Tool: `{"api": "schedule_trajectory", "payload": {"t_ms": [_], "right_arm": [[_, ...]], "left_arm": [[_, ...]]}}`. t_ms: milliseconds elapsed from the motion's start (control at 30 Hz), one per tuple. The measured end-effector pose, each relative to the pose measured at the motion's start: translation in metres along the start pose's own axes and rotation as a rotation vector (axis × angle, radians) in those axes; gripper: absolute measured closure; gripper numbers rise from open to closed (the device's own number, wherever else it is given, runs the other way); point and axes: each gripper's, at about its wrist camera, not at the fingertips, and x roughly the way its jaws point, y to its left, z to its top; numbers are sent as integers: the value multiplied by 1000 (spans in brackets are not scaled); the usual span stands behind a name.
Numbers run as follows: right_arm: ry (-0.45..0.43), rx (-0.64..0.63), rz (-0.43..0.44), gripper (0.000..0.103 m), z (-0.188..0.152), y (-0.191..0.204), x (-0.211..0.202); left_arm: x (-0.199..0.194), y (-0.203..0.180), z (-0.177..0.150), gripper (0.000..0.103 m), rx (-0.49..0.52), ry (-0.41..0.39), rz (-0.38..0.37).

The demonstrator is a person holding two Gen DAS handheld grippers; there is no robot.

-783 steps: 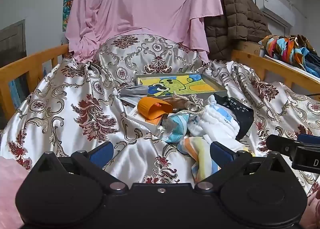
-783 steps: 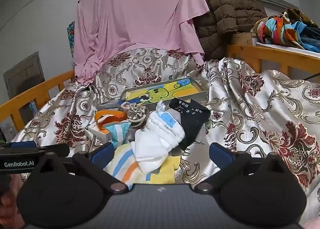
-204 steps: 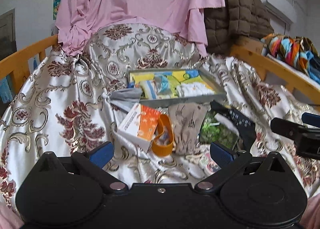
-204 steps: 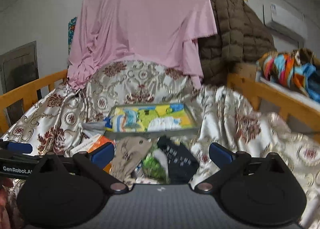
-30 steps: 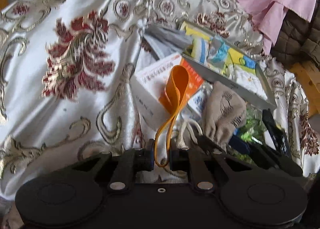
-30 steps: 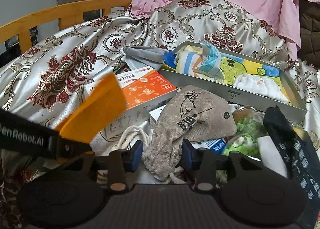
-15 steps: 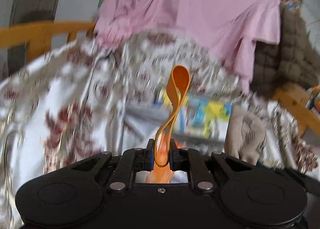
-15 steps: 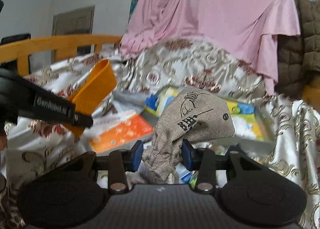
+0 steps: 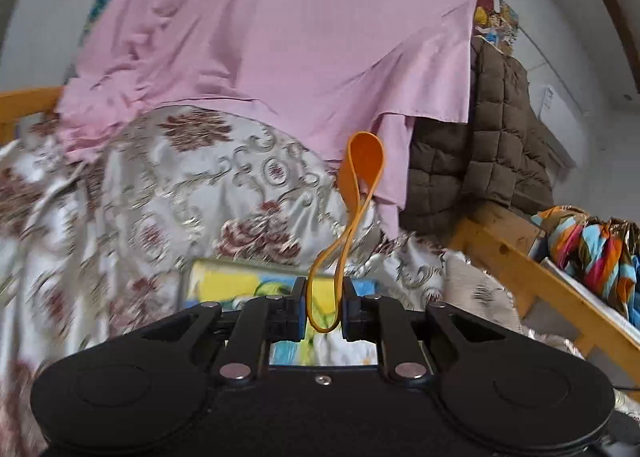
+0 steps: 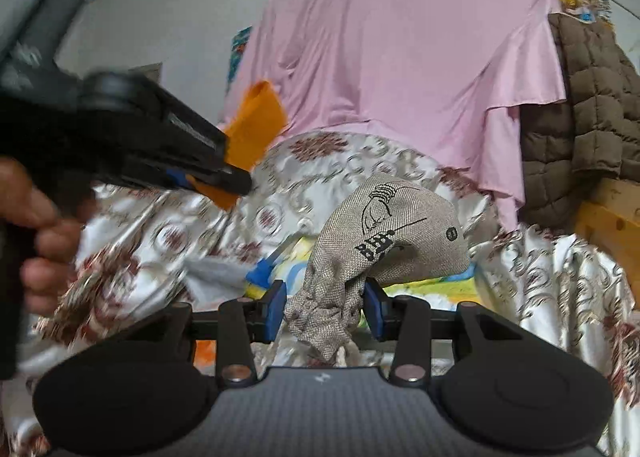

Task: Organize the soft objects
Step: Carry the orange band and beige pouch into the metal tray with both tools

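An orange elastic band stands up as a twisted loop from my left gripper. Its jaws are opening slightly, with the band's lower end still pinched between the pads. The right wrist view shows that gripper at the left, held by a hand, with the band sticking out of it. My right gripper is shut on a grey burlap drawstring pouch, which is lifted off the bed. A tray with a yellow cartoon bottom lies just beyond both grippers.
A flowered satin bedspread covers the bed. A pink sheet hangs behind it, and a brown quilted jacket to the right. A wooden bed rail runs along the right, with a bundle of colourful cloth past it.
Both grippers have risen from the pile with what they hold, the band and the pouch. Both now point more level, towards the tray and the pink sheet.
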Motion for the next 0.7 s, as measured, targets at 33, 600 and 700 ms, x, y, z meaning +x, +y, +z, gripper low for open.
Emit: {"api": "schedule_trajectory", "payload": {"t_ms": [33,600,700], "right_arm": [[-12,22,-8,58,6,-7,0],[98,150,-205,58,99,-82,165],[147,184,-213,57,87,-84,194]], "left_arm": [[11,4,6,86,-4,1,-17],[155,76,3,86,-51,189,-118],[168,86,-1,86,-55,231,-108]]}}
